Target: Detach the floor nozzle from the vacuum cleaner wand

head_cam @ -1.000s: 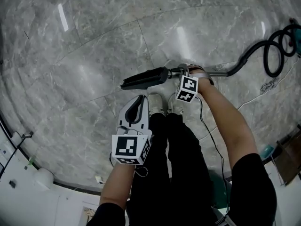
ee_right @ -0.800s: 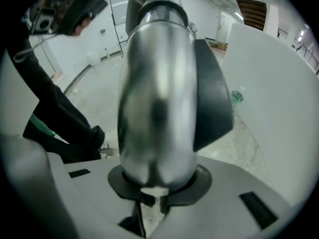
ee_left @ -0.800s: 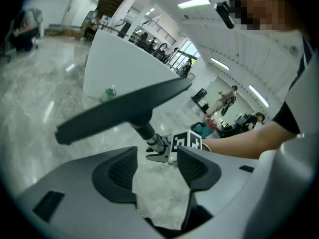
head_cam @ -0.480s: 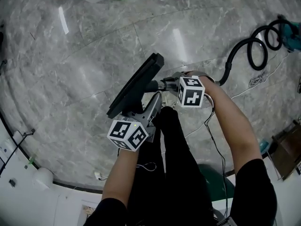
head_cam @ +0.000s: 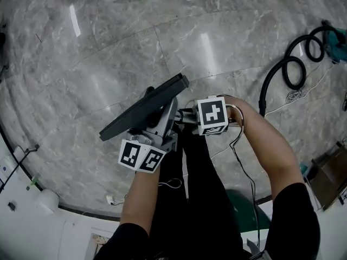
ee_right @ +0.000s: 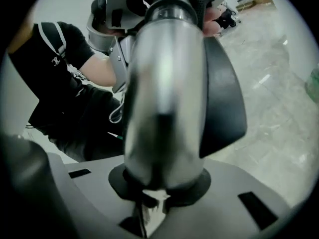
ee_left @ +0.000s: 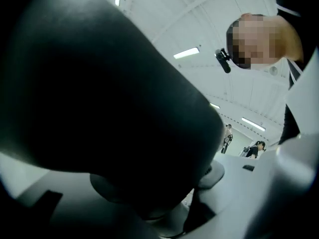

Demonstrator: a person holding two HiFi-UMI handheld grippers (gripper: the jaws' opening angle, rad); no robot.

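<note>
Floor nozzle [head_cam: 142,108] first: it is a long dark bar, tilted and held up off the marble floor [head_cam: 97,53], and it sits on the end of the wand [ee_right: 167,83], seemingly not yet parted from it. The left hand-held gripper [head_cam: 165,115] comes in just past the wand's end, under the nozzle. Its jaws have just been opening and now stand wide, with the nozzle's dark rounded body filling the space between them in the left gripper view. I see no pad pressing on it, so I take this gripper as open around the nozzle, not gripping it. The right hand-held gripper [head_cam: 190,115] is closed on the wand itself, and the shiny metal tube runs straight up between its jaws in the right gripper view. From the wand's far end the black hose [head_cam: 282,72] curls away in loops on the floor. The step in hand looks like taking hold of the nozzle for the pull. Next, the left jaws need to close firmly on the nozzle close to its joint with the wand. Then the two hands must draw apart along the wand's line, with any catch at the joint released first.
</note>
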